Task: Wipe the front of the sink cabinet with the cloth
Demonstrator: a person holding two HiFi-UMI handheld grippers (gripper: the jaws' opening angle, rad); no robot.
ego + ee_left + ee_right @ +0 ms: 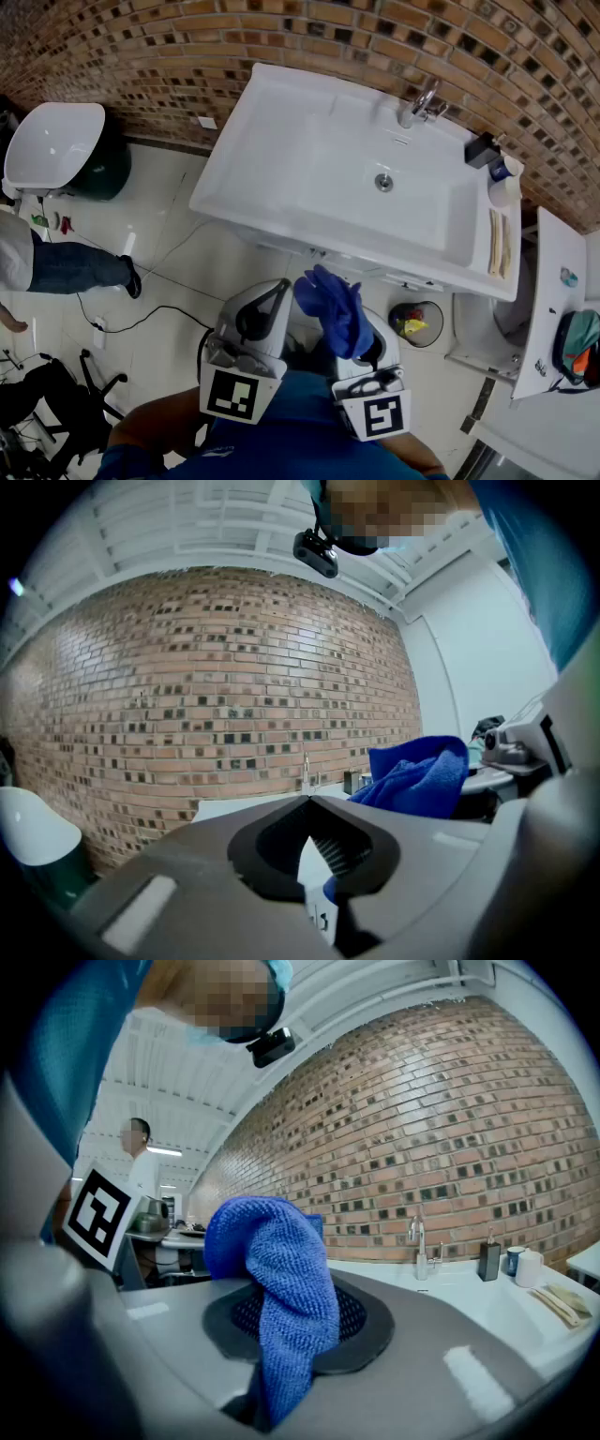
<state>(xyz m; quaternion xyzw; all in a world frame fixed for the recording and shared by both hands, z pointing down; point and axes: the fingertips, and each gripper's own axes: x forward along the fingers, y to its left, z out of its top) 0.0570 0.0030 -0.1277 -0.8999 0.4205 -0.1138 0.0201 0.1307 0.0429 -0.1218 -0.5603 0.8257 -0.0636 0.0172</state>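
The blue cloth (333, 309) hangs bunched from my right gripper (349, 330), whose jaws are shut on it; in the right gripper view the cloth (281, 1269) drapes over the jaws of this gripper (291, 1326). My left gripper (283, 285) is just left of it, shut and holding nothing; the left gripper view shows that gripper's tips (309, 803) meeting, with the cloth (417, 775) to the right. Both grippers are held near my body, below the white sink (281, 141). Only a thin strip of the cabinet front (291, 248) shows under the sink's front edge.
A faucet (417, 103), a soap dispenser (483, 150) and a cup (504, 183) stand at the sink's back right. A small bin (415, 323) sits on the floor by the cabinet. A toilet (52, 145), a person (66, 262) and a cable (141, 314) are at left, and a side counter (553, 309) at right.
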